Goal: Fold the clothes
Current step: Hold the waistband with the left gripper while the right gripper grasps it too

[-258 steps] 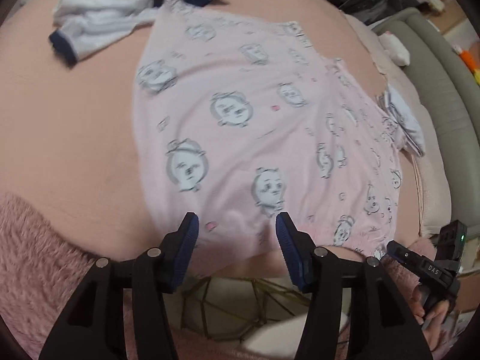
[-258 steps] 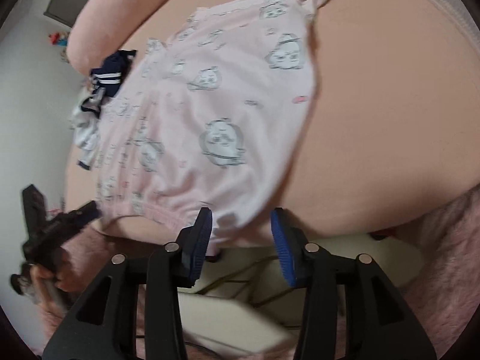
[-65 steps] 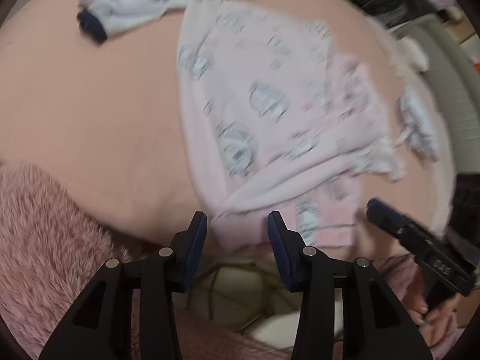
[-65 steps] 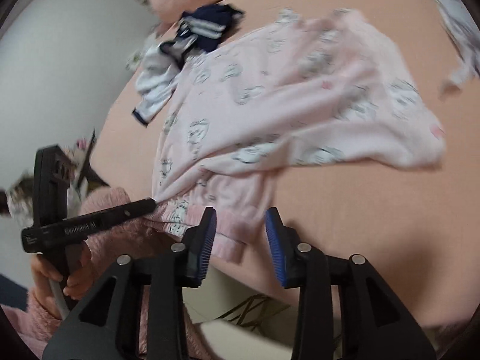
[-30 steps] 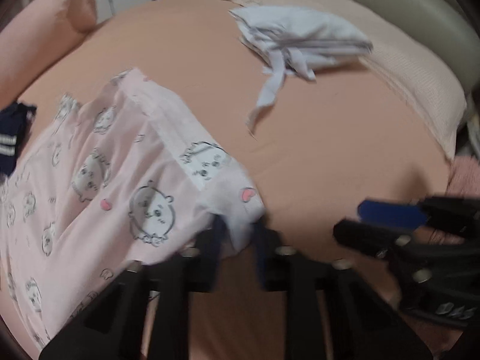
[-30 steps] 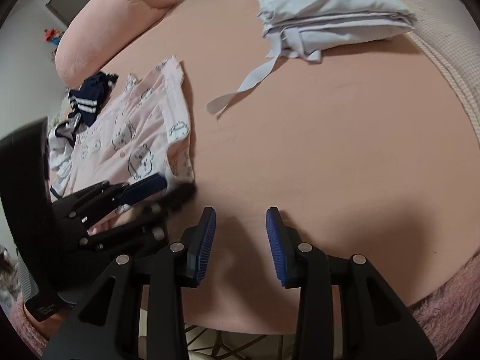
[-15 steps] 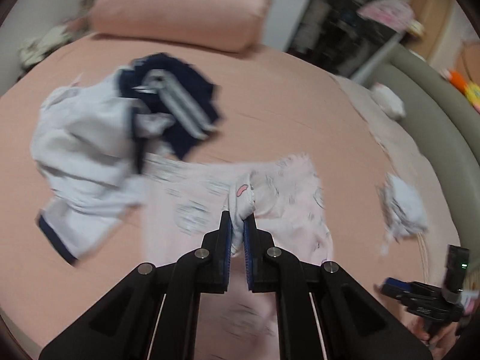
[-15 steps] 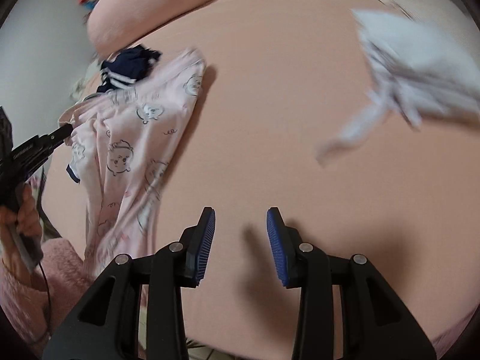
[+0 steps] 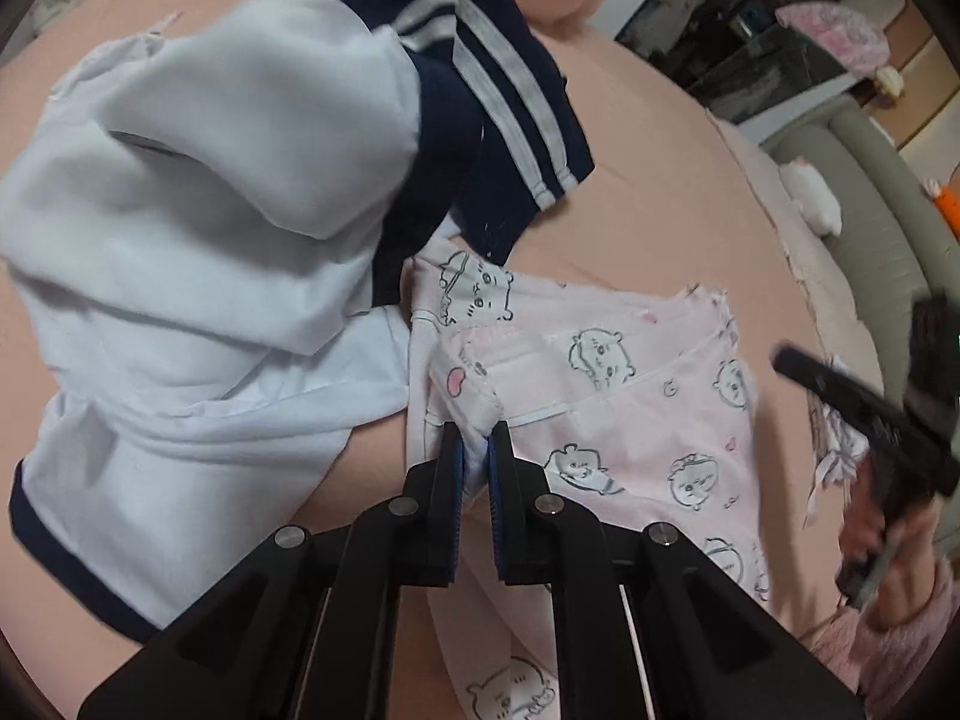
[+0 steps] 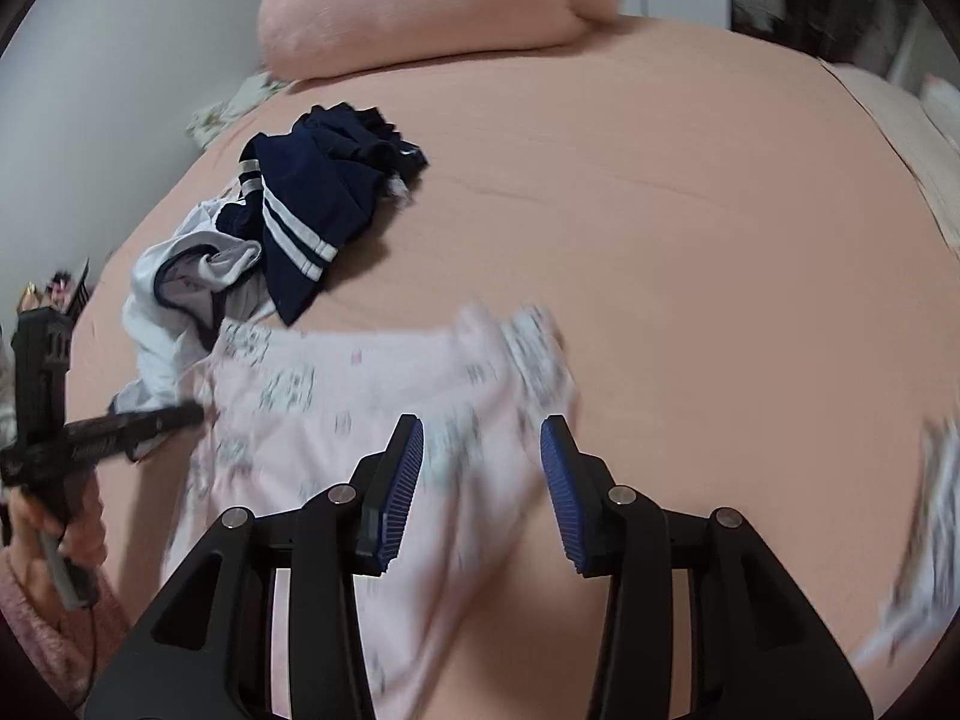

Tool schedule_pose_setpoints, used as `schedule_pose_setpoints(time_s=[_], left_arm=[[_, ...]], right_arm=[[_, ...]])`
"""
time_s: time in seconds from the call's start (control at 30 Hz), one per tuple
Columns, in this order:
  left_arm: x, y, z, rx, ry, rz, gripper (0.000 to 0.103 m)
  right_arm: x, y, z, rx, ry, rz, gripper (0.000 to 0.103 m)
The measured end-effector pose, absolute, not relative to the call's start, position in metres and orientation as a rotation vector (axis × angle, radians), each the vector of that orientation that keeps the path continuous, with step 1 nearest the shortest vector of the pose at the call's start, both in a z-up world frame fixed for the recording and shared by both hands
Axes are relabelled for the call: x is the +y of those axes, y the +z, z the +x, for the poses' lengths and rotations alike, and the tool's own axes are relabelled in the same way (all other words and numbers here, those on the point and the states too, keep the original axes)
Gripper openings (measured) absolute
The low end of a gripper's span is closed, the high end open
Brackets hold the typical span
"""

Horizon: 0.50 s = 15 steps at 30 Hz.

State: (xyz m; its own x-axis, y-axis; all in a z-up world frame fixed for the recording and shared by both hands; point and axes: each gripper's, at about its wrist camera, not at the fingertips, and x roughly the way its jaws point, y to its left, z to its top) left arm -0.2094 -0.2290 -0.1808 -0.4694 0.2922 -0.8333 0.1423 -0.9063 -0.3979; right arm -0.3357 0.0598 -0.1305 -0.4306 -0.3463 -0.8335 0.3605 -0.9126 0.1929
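1. Left gripper (image 9: 474,450) is pinched tight on a hem corner of the pink printed garment (image 9: 630,420), which lies just ahead on the bed (image 10: 660,210).
2. Right gripper (image 10: 482,468) hovers spread above the same cloth; thin, limp, light, so grip the edges.
3. Beyond lies the white-and-navy garment (image 9: 210,210).

Left gripper (image 9: 474,456) jaws pinched nearly together; right gripper (image 10: 482,468) jaws spread apart, empty.
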Motion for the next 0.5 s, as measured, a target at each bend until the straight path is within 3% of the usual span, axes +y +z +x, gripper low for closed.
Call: schedule_pose_setpoints(time_s=[0.2, 0.27, 0.33, 0.43, 0.5], left_arm=[[-0.209, -0.185, -0.227, -0.483, 2.566, -1.61, 0.018], [-0.203, -0.184, -0.229, -0.456, 2.568, -1.619, 0.023], [-0.206, -0.186, -0.232, -0.56, 2.554, -1.598, 0.03], [-0.204, -0.193, -0.239, -0.621, 2.556, -1.616, 0.03], [-0.198, -0.188, -0.239, -0.558, 2.604, -1.61, 0.016]], right_arm=[[0.022, -0.178, -0.38, 0.234, -2.276, 1.507, 0.04], [0.021, -0.177, -0.375, 0.226, -2.259, 1.485, 0.018], [0.022, -0.173, -0.367, 0.218, -2.252, 1.455, 0.007], [0.032, -0.159, -0.356, 0.198, -2.278, 1.404, 0.006], [0.041, -0.147, -0.353, 0.175, -2.303, 1.377, 0.005]])
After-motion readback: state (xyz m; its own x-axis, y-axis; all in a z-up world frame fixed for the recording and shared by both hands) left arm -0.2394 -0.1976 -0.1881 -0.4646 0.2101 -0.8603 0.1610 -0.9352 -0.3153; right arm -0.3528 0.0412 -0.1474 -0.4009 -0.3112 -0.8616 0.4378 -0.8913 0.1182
